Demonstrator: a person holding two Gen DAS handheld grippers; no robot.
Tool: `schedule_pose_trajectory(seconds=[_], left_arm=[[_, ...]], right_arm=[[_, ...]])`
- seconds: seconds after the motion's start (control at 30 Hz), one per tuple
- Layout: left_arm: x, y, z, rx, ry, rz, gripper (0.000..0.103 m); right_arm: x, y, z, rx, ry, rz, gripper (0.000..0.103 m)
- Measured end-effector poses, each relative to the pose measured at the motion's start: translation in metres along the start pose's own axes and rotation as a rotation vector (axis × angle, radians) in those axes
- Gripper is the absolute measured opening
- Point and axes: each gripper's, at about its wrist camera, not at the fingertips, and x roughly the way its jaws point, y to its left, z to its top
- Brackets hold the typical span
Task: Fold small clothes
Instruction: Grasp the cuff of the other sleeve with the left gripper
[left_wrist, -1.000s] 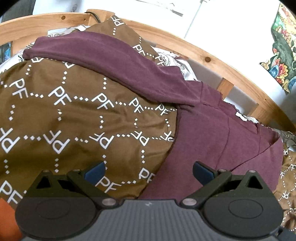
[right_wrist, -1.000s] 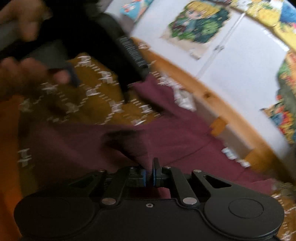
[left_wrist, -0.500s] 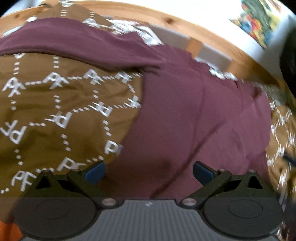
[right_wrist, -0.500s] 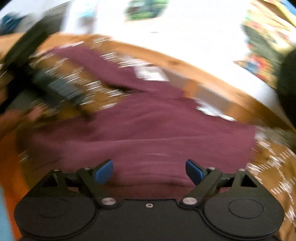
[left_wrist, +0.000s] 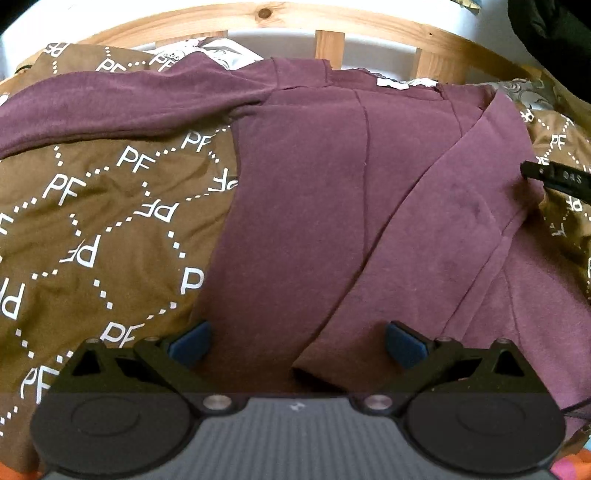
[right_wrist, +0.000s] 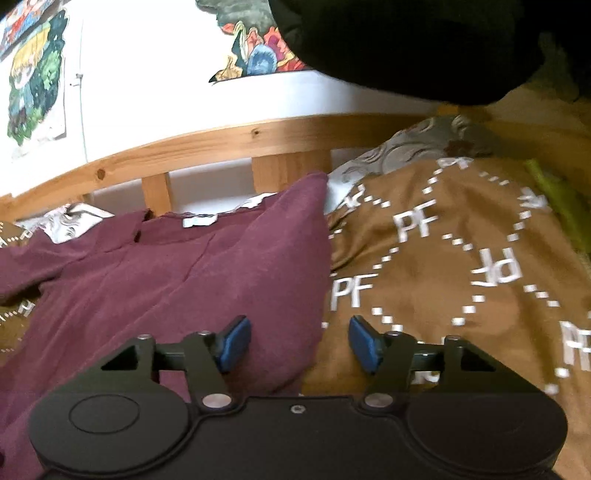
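A maroon long-sleeved top lies on a brown bedspread printed with white "PF" letters. Its right side is folded over the body, and its left sleeve stretches out to the left. My left gripper is open and empty, low over the top's near edge, where a sleeve cuff lies between its fingers. My right gripper is open and empty over the top's right edge, one finger over the top, the other over the bedspread. Its black finger shows at the left view's right edge.
A wooden slatted bed frame runs along the far side against a white wall with colourful posters. A dark garment or sleeve hangs at the upper right. A patterned grey-white sheet shows beside the frame.
The right gripper was shut on the cloth a second ago; it has opened, let go and swung right to the top's edge. The left gripper moved right over the top's body.
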Motion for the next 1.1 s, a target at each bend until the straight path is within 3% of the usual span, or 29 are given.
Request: schedule_pose_trajectory(seconds=[0.07, 0.13, 0.2, 0.37, 0.57, 0.77, 0.83, 0.87, 1.0, 1.1], left_arm=[[0.001, -0.001, -0.001, 0.013, -0.003, 0.006, 0.102], [0.001, -0.002, 0.001, 0.019, -0.009, 0.007, 0.102], [0.001, -0.002, 0.001, 0.015, -0.015, 0.0, 0.102], [0.005, -0.005, -0.001, 0.028, -0.004, 0.011, 0.102], [0.008, -0.015, -0.006, 0.102, -0.003, 0.048, 0.102], [0.001, -0.004, 0.004, 0.029, 0.008, 0.0, 0.102], [-0.007, 0.004, 0.012, 0.002, -0.036, 0.003, 0.102], [-0.013, 0.01, 0.017, -0.01, -0.072, 0.029, 0.102], [-0.039, 0.042, 0.037, -0.073, -0.226, 0.164, 0.102], [-0.056, 0.078, 0.05, -0.189, -0.281, 0.256, 0.102]], right_arm=[[0.005, 0.001, 0.001, 0.015, 0.018, 0.016, 0.041], [0.008, 0.003, 0.002, 0.02, 0.024, 0.018, 0.019], [0.003, 0.004, 0.005, 0.028, 0.009, -0.002, 0.008], [-0.017, -0.007, 0.021, 0.062, -0.069, -0.088, 0.007], [0.002, -0.013, 0.005, 0.037, 0.002, -0.134, 0.008], [-0.005, -0.01, 0.002, 0.02, -0.011, -0.149, 0.021], [-0.011, -0.01, 0.001, 0.025, -0.011, -0.156, 0.034], [-0.015, -0.009, 0.0, 0.023, -0.014, -0.155, 0.036], [-0.033, 0.001, 0.0, 0.003, -0.034, -0.134, 0.062], [-0.051, 0.015, -0.001, -0.029, -0.05, -0.098, 0.079]])
